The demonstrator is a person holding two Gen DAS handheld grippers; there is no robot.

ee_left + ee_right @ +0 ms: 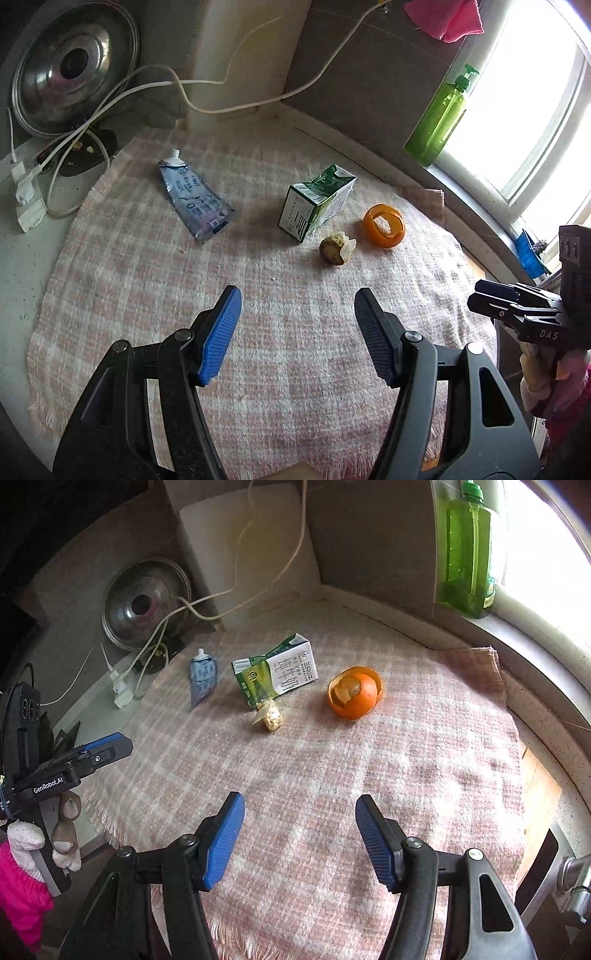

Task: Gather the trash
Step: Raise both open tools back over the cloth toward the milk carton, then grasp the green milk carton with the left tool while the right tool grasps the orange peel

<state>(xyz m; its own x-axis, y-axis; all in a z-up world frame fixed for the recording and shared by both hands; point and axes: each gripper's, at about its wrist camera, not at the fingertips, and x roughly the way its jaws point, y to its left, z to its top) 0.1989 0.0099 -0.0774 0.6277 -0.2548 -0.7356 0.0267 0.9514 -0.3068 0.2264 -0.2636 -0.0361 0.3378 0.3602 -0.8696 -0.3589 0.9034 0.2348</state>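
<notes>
Both of your grippers hang over the near edge of the surface with nothing between their blue pads: the left gripper [297, 332] stands wide apart and empty, and the right gripper [299, 840] is just as wide and empty. The trash lies on the pink checked cloth [147, 280] toward the far edge of the surface, well apart from either gripper. The squeezed tube [194, 199] lies flat toward the far left corner; it looks light, soft and slick, so pinch it across its crumpled flat body rather than at the stiff neck. The milk carton [284, 672] lies on its side near the middle of the far edge, likely light and easily crushed if empty; close across its two broad faces, gently. Touching or just beside its near end sits a small food scrap [271, 714], crumbly by the look of it, so take it whole across its widest part and squeeze little. Right of the carton rests the orange peel [354, 696], a hollow, springy cup that will likely fold under pressure; grip one wall by the rim. No bin shows in either view, so you cannot yet tell where the pieces go.
</notes>
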